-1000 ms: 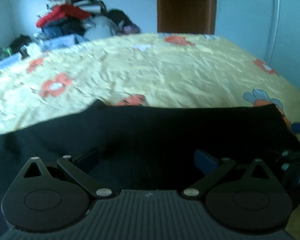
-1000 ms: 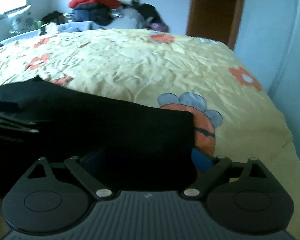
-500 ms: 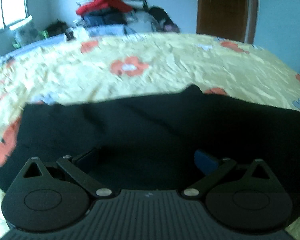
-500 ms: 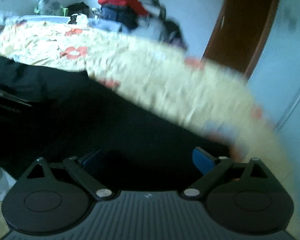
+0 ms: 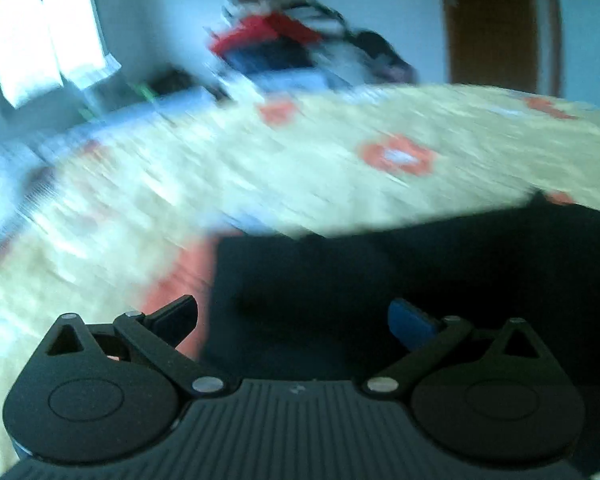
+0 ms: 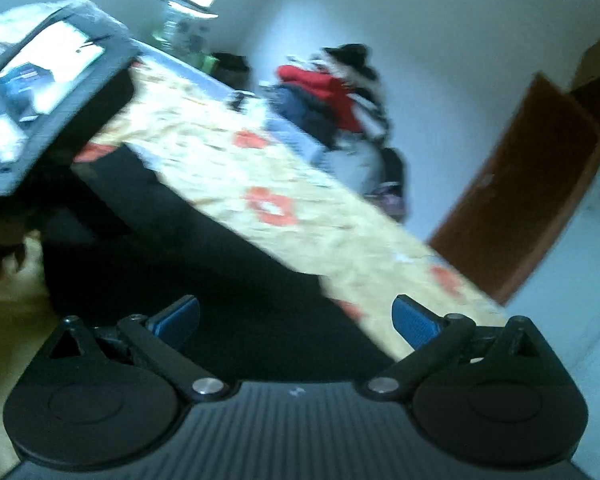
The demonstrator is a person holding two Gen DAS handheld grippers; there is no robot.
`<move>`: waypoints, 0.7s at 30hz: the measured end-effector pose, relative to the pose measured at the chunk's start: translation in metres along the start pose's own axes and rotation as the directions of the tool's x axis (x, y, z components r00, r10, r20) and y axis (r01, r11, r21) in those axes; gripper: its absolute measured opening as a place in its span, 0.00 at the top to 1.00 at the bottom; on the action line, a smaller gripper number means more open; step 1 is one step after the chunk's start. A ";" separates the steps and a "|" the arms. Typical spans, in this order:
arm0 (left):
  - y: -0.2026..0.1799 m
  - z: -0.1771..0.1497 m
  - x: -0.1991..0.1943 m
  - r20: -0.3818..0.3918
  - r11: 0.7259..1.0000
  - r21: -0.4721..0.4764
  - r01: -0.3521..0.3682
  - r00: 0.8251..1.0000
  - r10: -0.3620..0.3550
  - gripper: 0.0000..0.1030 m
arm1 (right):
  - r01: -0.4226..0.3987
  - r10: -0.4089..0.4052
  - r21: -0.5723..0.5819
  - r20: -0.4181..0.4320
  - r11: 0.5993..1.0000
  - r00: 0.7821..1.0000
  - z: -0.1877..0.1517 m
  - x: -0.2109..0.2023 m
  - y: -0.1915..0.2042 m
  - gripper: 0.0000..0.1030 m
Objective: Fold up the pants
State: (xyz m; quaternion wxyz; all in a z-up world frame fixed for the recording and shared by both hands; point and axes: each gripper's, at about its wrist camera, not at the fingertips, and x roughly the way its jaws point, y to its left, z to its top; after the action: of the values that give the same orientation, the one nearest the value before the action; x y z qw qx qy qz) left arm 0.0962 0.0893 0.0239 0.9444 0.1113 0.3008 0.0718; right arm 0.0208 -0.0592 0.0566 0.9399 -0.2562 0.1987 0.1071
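Note:
Black pants lie flat on a yellow flowered bedspread. In the blurred left wrist view their left end lies just ahead of my left gripper, which is open and empty above that end. In the right wrist view the pants run from the left down to my right gripper, which is open and empty over them. The other gripper's body shows at the upper left of that view.
A pile of clothes stands past the far side of the bed; it also shows in the right wrist view. A brown door is at the right. A bright window is at the left.
Both views have swung left along the pants. The left gripper has moved from the middle of the pants to their left end. The right view has tilted and moved left. Both grippers stay open.

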 end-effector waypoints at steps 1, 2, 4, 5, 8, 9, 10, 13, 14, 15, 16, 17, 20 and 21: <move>0.009 0.000 -0.001 0.010 0.999 0.001 -0.037 0.999 0.037 0.00 | -0.036 0.036 -0.018 0.029 0.999 0.999 0.003 -0.005 0.012 0.00; 0.019 -0.001 -0.001 0.007 0.999 -0.011 -0.051 0.999 0.051 0.00 | -0.057 0.059 -0.041 0.054 0.998 0.997 0.007 -0.006 0.020 0.00; 0.043 -0.009 0.003 -0.028 0.996 -0.069 -0.055 0.998 0.053 0.00 | -0.091 0.104 -0.111 0.116 0.990 0.988 0.011 -0.009 0.043 0.00; 0.055 -0.014 0.005 -0.050 0.993 -0.104 -0.054 0.998 0.049 0.00 | -0.104 0.125 -0.153 0.134 0.983 0.983 0.012 -0.008 0.054 0.00; 0.089 -0.035 0.010 -0.084 0.978 -0.199 -0.056 0.996 0.040 0.00 | -0.160 0.196 -0.245 0.129 0.956 0.972 0.017 0.000 0.084 0.00; 0.097 -0.041 0.012 -0.088 0.974 -0.217 -0.059 0.995 0.041 0.00 | -0.171 0.208 -0.258 0.122 0.951 0.971 0.019 0.003 0.094 0.00; 0.107 -0.046 0.014 -0.093 0.970 -0.234 -0.065 0.995 0.044 0.00 | -0.177 0.214 -0.265 0.120 0.948 0.969 0.022 0.008 0.102 0.00; 0.131 -0.056 0.015 -0.123 0.956 -0.268 -0.117 0.989 0.086 0.00 | -0.188 0.229 -0.287 0.113 0.939 0.967 0.027 0.021 0.120 0.00; 0.136 -0.058 0.017 -0.133 0.954 -0.268 -0.131 0.986 0.098 0.00 | -0.181 0.223 -0.294 0.118 0.939 0.968 0.028 0.026 0.125 0.00; 0.141 -0.060 0.019 -0.141 0.953 -0.270 -0.136 0.985 0.101 0.00 | -0.170 0.214 -0.304 0.117 0.937 0.970 0.028 0.031 0.129 0.00; 0.144 -0.062 0.021 -0.145 0.952 -0.274 -0.134 0.985 0.097 0.00 | -0.160 0.203 -0.315 0.110 0.936 0.973 0.029 0.034 0.132 0.00; 0.147 -0.066 0.023 -0.148 0.951 -0.282 -0.129 0.985 0.090 0.00 | -0.147 0.189 -0.328 0.097 0.933 0.977 0.030 0.039 0.136 0.00; 0.155 -0.072 0.023 -0.139 0.941 -0.320 -0.106 0.988 0.064 0.00 | -0.111 0.154 -0.393 0.079 0.913 0.985 0.028 0.049 0.149 0.00; 0.155 -0.073 0.023 -0.137 0.940 -0.324 -0.105 0.989 0.063 0.00 | -0.098 0.143 -0.412 0.080 0.906 0.986 0.028 0.052 0.153 0.00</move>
State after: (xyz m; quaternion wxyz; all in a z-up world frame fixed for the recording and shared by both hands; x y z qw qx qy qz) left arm 0.0619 0.2557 -0.0077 0.9252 -0.0405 0.3377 0.1683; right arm 0.0298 0.0901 -0.0110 0.8668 -0.4272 0.1364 0.2179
